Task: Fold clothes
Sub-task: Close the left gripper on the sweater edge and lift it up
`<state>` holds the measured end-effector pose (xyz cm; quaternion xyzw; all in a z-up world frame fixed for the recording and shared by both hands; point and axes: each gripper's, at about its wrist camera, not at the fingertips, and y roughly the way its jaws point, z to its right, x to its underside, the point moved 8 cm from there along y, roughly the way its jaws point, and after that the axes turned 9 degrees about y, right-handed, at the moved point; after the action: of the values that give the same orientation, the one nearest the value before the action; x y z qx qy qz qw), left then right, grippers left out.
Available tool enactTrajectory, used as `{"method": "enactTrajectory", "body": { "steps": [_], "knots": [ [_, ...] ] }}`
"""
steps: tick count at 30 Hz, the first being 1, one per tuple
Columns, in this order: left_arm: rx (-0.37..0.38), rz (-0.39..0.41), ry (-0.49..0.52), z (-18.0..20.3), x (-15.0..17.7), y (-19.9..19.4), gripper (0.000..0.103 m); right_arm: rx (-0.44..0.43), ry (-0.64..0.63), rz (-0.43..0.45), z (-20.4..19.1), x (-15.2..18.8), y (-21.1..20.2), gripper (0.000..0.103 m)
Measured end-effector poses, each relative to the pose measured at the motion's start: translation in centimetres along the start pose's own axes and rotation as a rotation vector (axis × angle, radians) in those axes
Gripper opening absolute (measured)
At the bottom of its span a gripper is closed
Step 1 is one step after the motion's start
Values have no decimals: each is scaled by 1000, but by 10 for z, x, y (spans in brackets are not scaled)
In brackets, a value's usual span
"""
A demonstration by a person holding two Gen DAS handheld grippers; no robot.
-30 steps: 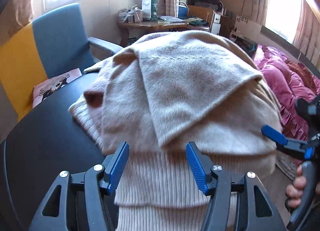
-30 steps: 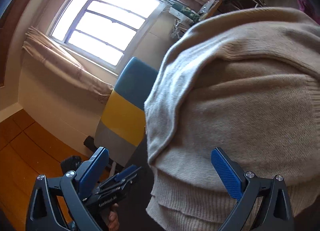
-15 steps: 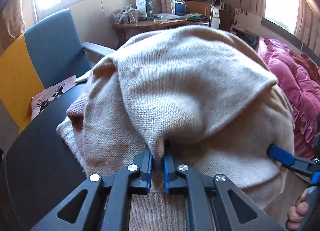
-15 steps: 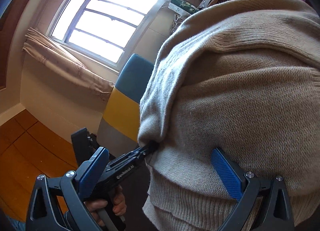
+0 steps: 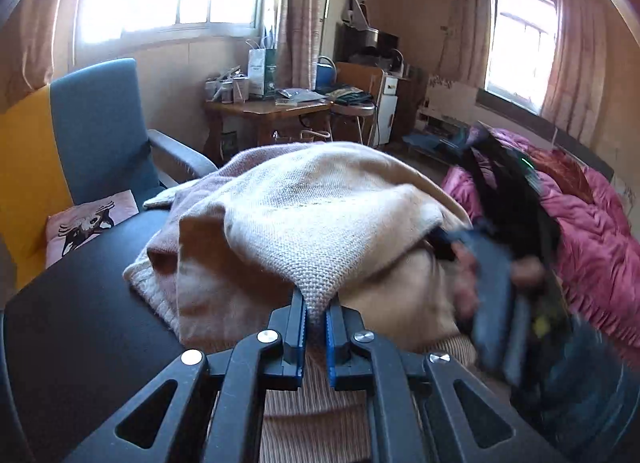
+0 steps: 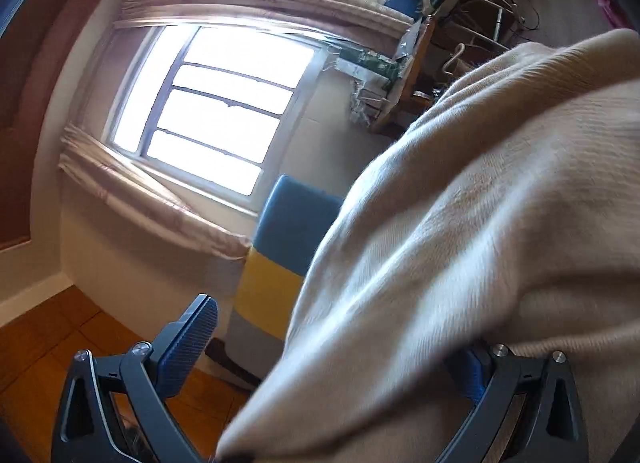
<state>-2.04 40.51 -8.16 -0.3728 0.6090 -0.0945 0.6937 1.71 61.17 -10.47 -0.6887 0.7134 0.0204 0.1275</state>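
A: Left gripper is clamped tight on a pinch of the sweater, low in the middle of the left view. The 2 blue pads have the knit squeezed between them, and the fabric rises in a tent from the pinch.

B: And the sweater itself?

A: Heaped on the black table, filling the centre of that view, ribbed hem at the bottom edge.

B: The right gripper?

A: A blur at the right of the left view, a hand wrapped round its handle. From its own camera, the jaws stand wide apart: 1 pad clear at lower left, the other half under the cloth at lower right. The sweater lies across the gap; the pads aren't pressing it.

B: Behind?

A: Blue and yellow chair at left, pink bedding at right.
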Motion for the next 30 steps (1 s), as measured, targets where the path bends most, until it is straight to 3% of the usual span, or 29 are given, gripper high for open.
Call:
{"method": "enactTrajectory", "body": {
  "steps": [2,5,11,17,24,30],
  "knots": [
    [5,-6,-18,-1,6,-4,6,-42,32,-37,-4,-3,8,103],
    [15,-14,-69,-7,16,-13,6,-182,2,-72,-36,7,2,103],
    [-2,-19,-119,-18,46,-43,6,-388,-143,-226,-114,66,-11,103],
    [-22,24,-177,-31,74,-97,6,-487,-238,-369,-157,141,-23,103],
    [-81,182,-249,-64,93,-203,6,-546,-357,-532,-218,239,1,103],
    [-175,365,-310,-96,106,-310,6,-659,-452,-681,-277,326,4,103]
  ]
}}
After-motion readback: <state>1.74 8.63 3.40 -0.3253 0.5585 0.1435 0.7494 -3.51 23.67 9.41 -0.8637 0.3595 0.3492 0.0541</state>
